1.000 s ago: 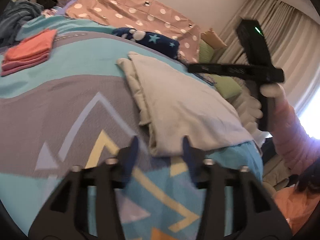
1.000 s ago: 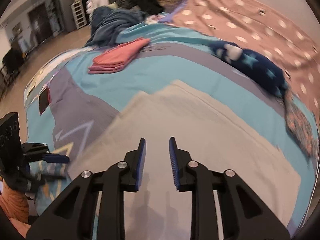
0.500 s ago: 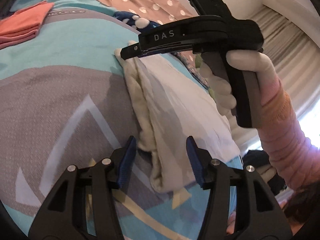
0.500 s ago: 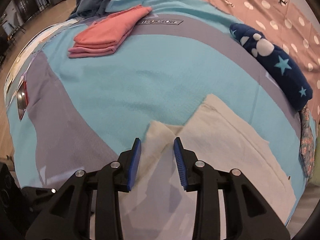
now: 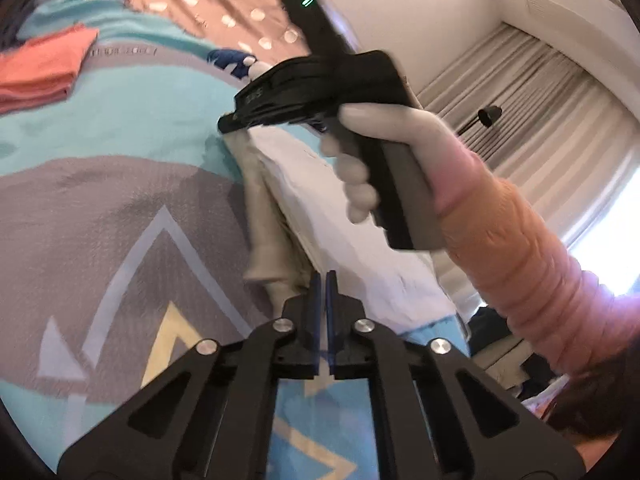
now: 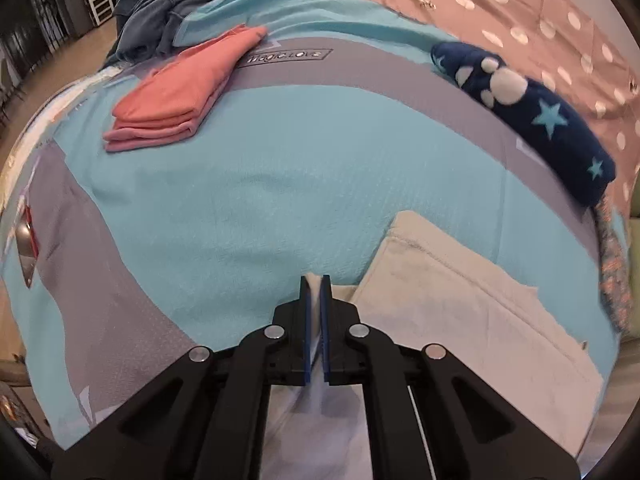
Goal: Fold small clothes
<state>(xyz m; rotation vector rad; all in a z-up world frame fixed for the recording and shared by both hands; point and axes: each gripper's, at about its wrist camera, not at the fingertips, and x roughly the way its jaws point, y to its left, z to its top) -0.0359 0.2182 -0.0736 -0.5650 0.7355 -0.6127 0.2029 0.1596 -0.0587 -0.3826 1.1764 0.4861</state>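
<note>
A cream garment (image 5: 332, 216) lies partly folded on the patterned bedspread (image 5: 120, 184). My left gripper (image 5: 322, 280) is shut on its near edge, where the folded layers hang. My right gripper (image 6: 316, 284) is shut on the far corner of the same cream garment (image 6: 460, 304); white cloth shows between its blue pads. In the left wrist view the right gripper (image 5: 232, 120) sits at the garment's far end, held by a white-gloved hand (image 5: 376, 148).
A folded stack of coral and pink clothes (image 6: 184, 92) lies at the far left of the bed. A navy star-patterned fleece (image 6: 532, 120) lies at the right. Dark clothes (image 6: 172, 4) are heaped at the back. A dotted brown cover (image 6: 520, 8) lies behind.
Both grippers were open around the cream garment's edges half a second ago; both have closed on it. The right gripper has moved toward the garment's far corner.
</note>
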